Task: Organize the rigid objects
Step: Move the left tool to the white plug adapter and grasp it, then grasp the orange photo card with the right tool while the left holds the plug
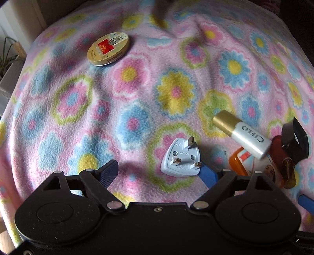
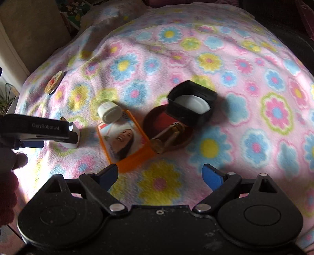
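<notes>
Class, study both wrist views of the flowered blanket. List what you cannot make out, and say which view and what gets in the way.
- White plug, right wrist view: mostly hidden behind the left tool's body.
- Orange box, left wrist view: covered by the white and gold tube and the left tool's arm.
- Round tin, right wrist view: too small and edge-on to read.
- Blanket's far edge, left wrist view: a blurred dark shape, unidentifiable.

I'm looking down on a floral fleece blanket [image 1: 137, 94] — pink, with blue and yellow blooms. Lying on it: a round gold tin [image 1: 108, 49] off by itself, a white plug adapter [image 1: 181, 158] pins-up, and an orange box [image 2: 125, 141] — a dark red dish [image 2: 166, 129] just beside it.
</notes>
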Motion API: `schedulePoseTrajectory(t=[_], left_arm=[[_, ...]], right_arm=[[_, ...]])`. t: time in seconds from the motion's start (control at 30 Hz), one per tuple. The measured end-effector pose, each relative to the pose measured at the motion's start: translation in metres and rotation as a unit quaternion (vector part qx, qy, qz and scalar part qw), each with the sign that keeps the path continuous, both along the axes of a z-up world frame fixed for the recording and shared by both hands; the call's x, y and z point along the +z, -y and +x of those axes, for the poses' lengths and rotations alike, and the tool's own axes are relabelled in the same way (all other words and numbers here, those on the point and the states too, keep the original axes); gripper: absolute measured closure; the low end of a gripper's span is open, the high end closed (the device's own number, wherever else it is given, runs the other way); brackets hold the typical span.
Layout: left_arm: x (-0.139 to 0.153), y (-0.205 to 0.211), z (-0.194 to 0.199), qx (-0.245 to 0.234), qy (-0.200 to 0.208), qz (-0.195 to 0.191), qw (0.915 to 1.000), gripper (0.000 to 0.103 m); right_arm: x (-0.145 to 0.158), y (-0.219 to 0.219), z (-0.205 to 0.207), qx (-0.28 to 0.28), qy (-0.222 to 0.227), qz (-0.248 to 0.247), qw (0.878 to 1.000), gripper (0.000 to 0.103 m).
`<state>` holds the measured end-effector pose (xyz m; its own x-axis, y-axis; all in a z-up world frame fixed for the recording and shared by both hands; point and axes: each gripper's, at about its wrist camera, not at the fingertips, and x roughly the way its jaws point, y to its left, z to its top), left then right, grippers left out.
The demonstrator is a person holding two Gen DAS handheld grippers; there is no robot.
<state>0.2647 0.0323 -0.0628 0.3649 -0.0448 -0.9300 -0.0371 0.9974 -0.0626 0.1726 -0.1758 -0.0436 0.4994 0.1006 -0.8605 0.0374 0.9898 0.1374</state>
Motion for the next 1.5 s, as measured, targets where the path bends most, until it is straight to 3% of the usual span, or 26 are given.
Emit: schedulePoseTrajectory(t=[0.13, 0.37, 0.43, 0.53, 0.57, 0.67, 0.87, 1.03, 1.23, 1.5], left_arm=[[-0.003, -0.017, 0.005, 0.018, -0.004, -0.025, 0.9995, 0.014], [-0.002, -0.01, 0.012, -0.013, 0.013, 0.008, 0.9998, 0.013], [-0.003, -0.006, 0.015, -0.02, 0.016, 0.016, 0.9995, 0.013], [-0.005, -0.001, 0.018, -0.026, 0.018, 0.018, 0.9993, 0.021], [-0.005, 0.001, 0.018, -0.032, 0.02, 0.016, 0.9992, 0.03], [-0.005, 0.012, 0.013, -0.048, 0.029, 0.036, 0.9978, 0.046], [0.002, 0.023, -0.003, -0.065, 0.029, 0.05, 0.9962, 0.058], [0.006, 0.022, -0.027, -0.082, 0.012, 0.02, 0.9964, 0.058], [0.007, 0.023, -0.044, -0.089, 0.02, 0.041, 0.995, 0.057], [0.013, 0.015, -0.019, -0.077, 0.042, 0.055, 0.9946, 0.039]], right_arm=[[-0.005, -0.014, 0.012, 0.017, 0.0, 0.0, 1.0, 0.01], [-0.012, -0.031, 0.036, 0.024, 0.004, -0.003, 1.0, 0.011], [-0.014, -0.034, 0.042, 0.027, 0.006, -0.006, 1.0, 0.031], [-0.016, -0.037, 0.043, 0.036, -0.001, -0.013, 0.999, 0.037], [-0.016, -0.037, 0.041, 0.04, -0.001, -0.015, 0.999, 0.039], [-0.014, -0.032, 0.032, 0.039, -0.004, -0.012, 0.999, 0.039], [-0.003, -0.017, 0.002, 0.026, -0.017, -0.013, 0.999, 0.039], [0.005, 0.0, -0.03, -0.006, -0.028, -0.014, 1.0, 0.039], [0.006, 0.011, -0.05, -0.025, -0.028, -0.012, 0.999, 0.038], [0.006, 0.003, -0.032, -0.01, -0.018, -0.028, 0.999, 0.026]])
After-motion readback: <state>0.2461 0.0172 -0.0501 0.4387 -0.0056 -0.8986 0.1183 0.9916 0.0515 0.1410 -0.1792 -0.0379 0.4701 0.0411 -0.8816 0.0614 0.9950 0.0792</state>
